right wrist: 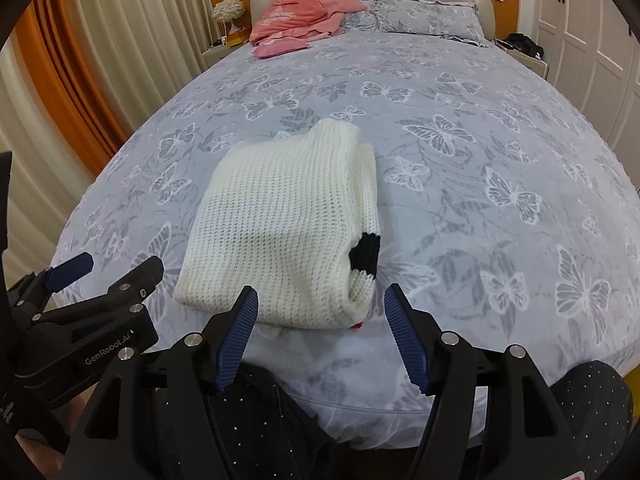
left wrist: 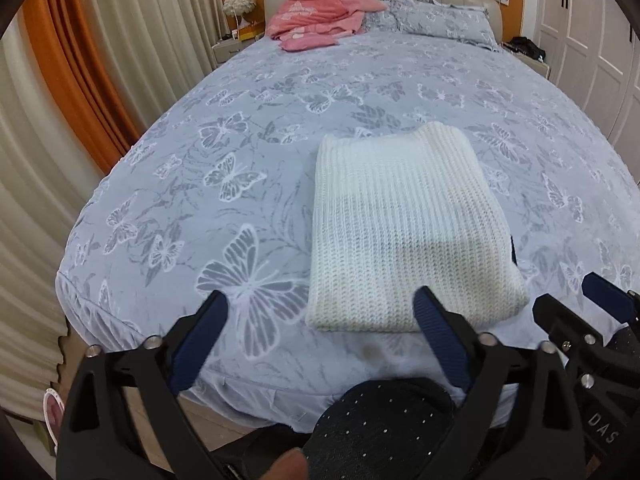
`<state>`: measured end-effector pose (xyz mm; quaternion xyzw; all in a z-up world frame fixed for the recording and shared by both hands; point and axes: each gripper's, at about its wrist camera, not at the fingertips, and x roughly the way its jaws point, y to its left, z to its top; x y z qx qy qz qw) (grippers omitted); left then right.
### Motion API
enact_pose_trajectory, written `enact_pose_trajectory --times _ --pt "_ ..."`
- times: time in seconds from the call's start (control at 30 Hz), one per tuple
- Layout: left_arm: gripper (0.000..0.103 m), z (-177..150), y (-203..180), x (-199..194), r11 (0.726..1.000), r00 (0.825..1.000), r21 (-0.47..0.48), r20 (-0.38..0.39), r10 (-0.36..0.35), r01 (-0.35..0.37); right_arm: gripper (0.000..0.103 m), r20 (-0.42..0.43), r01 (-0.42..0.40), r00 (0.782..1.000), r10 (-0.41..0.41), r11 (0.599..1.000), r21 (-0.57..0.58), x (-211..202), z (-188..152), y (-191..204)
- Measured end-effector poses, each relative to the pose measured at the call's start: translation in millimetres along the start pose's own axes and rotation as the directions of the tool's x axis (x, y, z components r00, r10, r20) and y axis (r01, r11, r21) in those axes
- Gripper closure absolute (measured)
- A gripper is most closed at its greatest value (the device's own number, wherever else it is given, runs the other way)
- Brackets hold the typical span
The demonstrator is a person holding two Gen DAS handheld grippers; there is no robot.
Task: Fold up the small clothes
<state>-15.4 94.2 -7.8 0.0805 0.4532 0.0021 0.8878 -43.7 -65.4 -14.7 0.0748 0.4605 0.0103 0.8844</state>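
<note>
Left wrist view: folded white sweater (left wrist: 404, 236) on bed (left wrist: 280, 92), left tool (left wrist: 320, 304) and right tool (right wrist: 320, 300) both released, empty.

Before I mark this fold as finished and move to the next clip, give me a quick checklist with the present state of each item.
1. Left gripper free of cloth: ok, jaws open, nothing between them.
2. Right gripper free of cloth: ok, jaws open, clear of the knit.
3. White knit garment folded into a compact rectangle lying flat on the bed: ok.
4. Edges tidy: not ok, a black patch pokes out at the right side and layers there look uneven.
5. Garment fully supported: ok, though its near edge lies close to the foot of the bed.
6. Pink clothes by the headboard folded: not ok, heaped loosely.
</note>
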Motion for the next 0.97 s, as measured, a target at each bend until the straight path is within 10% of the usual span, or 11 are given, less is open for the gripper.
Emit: enact_pose_trajectory --times 0.97 --pt "0.005 1.5 6.5 3.6 0.998 1.000 -0.057 -0.020 -0.016 0.015 0.039 -0.024 -0.001 1.000 0.001 1.000 -0.003 0.7 -5.8 7.3"
